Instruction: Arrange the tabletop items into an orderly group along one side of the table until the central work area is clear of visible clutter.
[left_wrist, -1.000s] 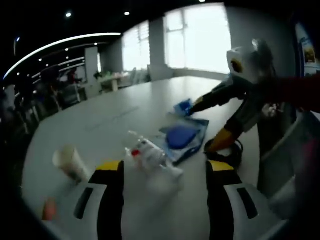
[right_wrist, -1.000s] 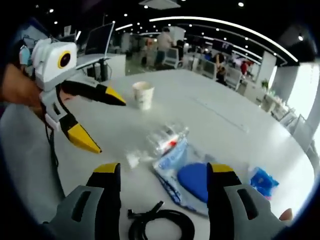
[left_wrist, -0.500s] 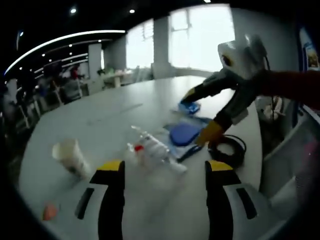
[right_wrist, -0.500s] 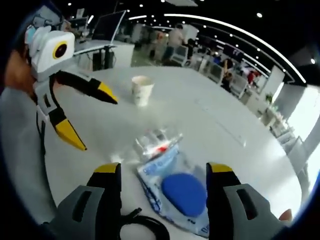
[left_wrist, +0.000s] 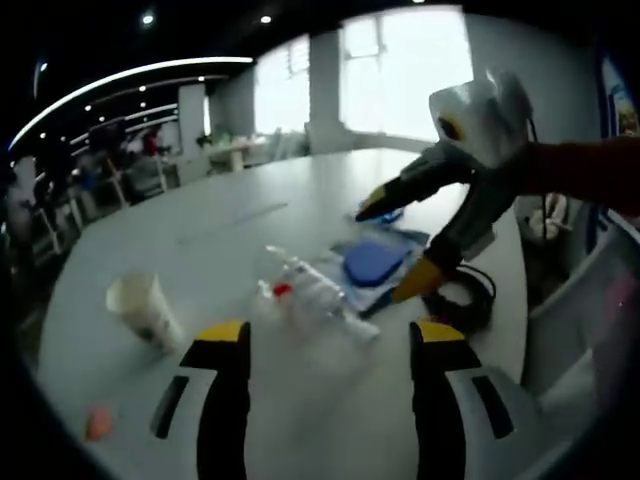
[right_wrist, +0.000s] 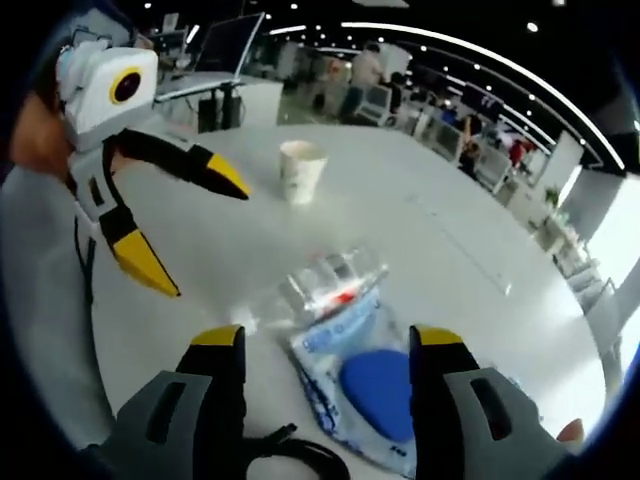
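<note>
Mid-table: clear plastic bottle blurred, lying just beside blue pouch; black cable cut off at edge. Left gripper and right gripper both wide apart, holding nothing. Paper cup upright, well apart.

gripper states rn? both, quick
Left gripper: open, holding nothing, above the table.
Right gripper: open, holding nothing, jaws spread over the blue packet.
</note>
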